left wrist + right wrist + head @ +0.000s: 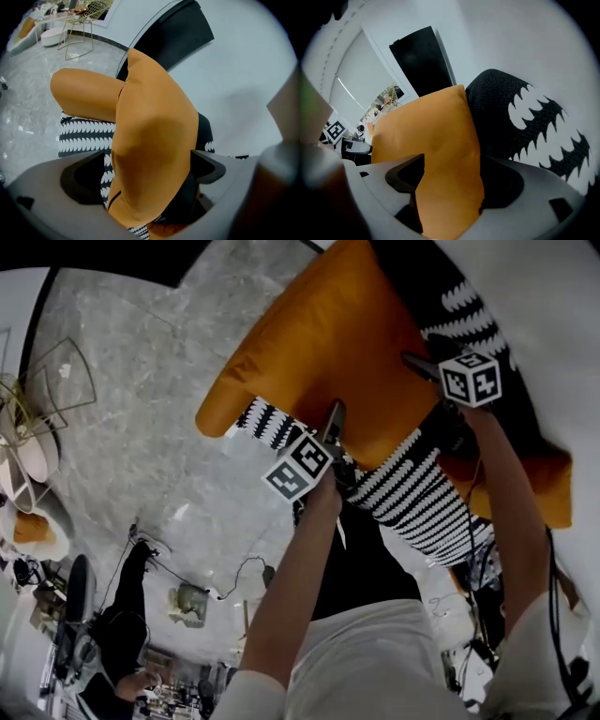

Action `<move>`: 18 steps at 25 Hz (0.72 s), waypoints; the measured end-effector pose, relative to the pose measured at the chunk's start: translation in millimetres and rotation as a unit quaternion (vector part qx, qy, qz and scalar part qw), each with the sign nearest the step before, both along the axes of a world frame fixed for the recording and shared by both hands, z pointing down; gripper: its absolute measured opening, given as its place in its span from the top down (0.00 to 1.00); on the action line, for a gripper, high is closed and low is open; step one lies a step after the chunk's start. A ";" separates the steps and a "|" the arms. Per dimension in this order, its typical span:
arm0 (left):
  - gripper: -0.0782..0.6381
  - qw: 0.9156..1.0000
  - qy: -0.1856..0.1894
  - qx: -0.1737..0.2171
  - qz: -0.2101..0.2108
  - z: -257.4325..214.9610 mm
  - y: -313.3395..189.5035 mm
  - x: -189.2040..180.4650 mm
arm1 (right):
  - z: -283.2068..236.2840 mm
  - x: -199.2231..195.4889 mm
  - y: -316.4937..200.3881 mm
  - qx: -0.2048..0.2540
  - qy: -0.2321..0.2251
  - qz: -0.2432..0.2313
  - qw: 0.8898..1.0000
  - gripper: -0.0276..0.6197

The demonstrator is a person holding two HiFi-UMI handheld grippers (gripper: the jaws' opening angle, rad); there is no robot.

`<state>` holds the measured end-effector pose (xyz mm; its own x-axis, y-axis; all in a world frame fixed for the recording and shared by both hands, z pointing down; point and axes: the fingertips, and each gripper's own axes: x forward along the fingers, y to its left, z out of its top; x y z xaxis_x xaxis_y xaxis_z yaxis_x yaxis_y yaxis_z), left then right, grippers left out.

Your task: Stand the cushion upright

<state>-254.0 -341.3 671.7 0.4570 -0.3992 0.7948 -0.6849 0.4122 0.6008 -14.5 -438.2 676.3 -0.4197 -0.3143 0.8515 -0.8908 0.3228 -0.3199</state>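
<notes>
Left tongs (147,160) and right tongs (452,164) are both released, jaws wide, straddling the orange cushion (328,334) edge without pinching. It is slumped over the patterned cushion (422,493) on the white sofa (553,315). Probably the grasp step. Next: clench both, tip it upright.

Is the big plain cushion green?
No, the plain cushion is orange, and it sits next to a black-and-white patterned cushion.

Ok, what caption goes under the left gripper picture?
Orange cushion between the open jaws of the left gripper, patterned cushion behind.
</notes>
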 end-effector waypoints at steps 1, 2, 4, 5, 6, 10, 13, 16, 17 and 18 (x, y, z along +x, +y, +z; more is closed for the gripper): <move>0.11 1.000 -0.008 -0.001 -0.001 2.4 -3.0 -0.6 | 2.0 1.4 -4.9 -0.004 -0.004 0.002 1.000 0.39; 0.10 1.000 -0.014 -0.001 0.001 3.7 -7.3 -1.1 | 2.9 0.9 -10.3 -0.010 -0.010 0.002 1.000 0.37; 0.10 1.000 -0.017 -0.005 0.003 6.8 -18.2 -2.3 | 6.6 -4.8 -21.0 -0.026 -0.024 -0.004 0.999 0.36; 0.10 1.000 -0.013 -0.010 0.002 9.4 -23.6 -2.9 | 10.7 -9.5 -25.6 -0.035 -0.029 -0.011 0.999 0.36; 0.10 1.000 -0.009 -0.016 0.001 12.3 -29.0 -3.6 | 15.4 -14.3 -30.6 -0.045 -0.033 -0.019 0.998 0.36; 0.25 1.000 0.017 -0.024 0.011 17.1 -47.9 -4.1 | 27.6 -27.8 -44.8 -0.066 -0.031 -0.032 0.997 0.37; 0.37 0.999 0.025 -0.002 0.032 20.6 -52.6 -8.0 | 32.5 -37.7 -41.2 -0.039 0.011 -0.030 0.999 0.45; 0.45 0.998 0.014 0.027 0.054 17.7 -49.3 -6.4 | 30.7 -46.6 -33.4 0.001 0.046 -0.030 0.999 0.59; 0.48 0.997 0.011 0.036 0.062 15.6 -47.1 -3.8 | 28.5 -48.0 -29.5 0.011 0.054 -0.037 0.998 0.63; 0.51 0.997 0.009 0.044 0.068 13.7 -44.4 -0.7 | 25.8 -48.2 -24.7 0.019 0.059 -0.044 0.997 0.68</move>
